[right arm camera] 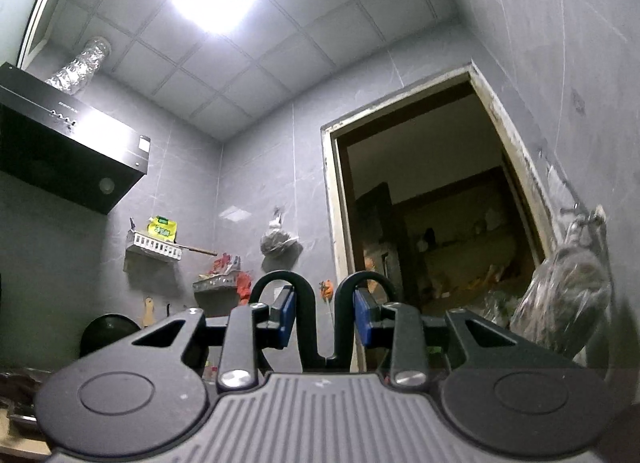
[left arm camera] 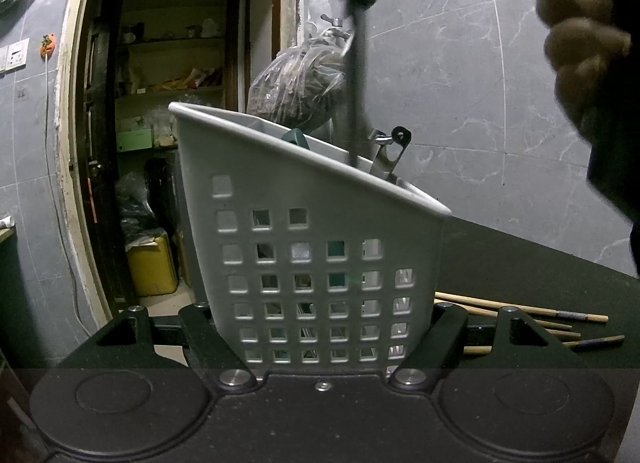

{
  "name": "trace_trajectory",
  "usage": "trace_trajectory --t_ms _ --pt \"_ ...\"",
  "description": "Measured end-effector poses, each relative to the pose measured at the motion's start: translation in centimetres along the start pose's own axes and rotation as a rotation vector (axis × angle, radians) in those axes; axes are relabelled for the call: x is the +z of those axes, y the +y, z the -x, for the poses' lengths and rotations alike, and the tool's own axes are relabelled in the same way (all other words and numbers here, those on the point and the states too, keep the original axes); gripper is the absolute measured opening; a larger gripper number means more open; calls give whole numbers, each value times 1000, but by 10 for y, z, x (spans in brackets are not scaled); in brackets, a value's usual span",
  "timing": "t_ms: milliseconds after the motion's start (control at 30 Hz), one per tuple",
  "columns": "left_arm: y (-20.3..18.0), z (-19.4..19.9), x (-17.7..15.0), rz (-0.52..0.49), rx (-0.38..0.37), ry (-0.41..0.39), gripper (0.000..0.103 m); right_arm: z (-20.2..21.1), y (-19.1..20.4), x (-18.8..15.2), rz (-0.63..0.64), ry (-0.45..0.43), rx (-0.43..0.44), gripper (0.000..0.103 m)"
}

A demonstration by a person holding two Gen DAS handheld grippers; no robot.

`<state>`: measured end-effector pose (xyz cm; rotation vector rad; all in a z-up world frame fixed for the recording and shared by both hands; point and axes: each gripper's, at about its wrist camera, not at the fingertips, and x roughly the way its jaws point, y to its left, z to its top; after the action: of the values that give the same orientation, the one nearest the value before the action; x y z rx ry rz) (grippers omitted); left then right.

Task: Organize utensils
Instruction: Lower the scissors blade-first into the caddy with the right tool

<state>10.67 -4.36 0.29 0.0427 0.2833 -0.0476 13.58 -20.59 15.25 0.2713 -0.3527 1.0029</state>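
A grey-tiled kitchen with an open doorway surrounds a dark surface where chopsticks lie loose. The left tool is clenched on the white slotted holder, steadying it. The right tool grips a black looped handle, its shaft apparently hanging into the holder. Lower it straight, clear of the rim.

L gripper clamps grey utensil holder; chopsticks beside it.
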Motion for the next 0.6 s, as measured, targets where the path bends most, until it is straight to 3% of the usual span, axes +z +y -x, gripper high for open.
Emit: trace_trajectory --t_ms 600 --pt "-1 1 -1 2 -1 -8 77 5 -3 -58 -57 240 5 36"
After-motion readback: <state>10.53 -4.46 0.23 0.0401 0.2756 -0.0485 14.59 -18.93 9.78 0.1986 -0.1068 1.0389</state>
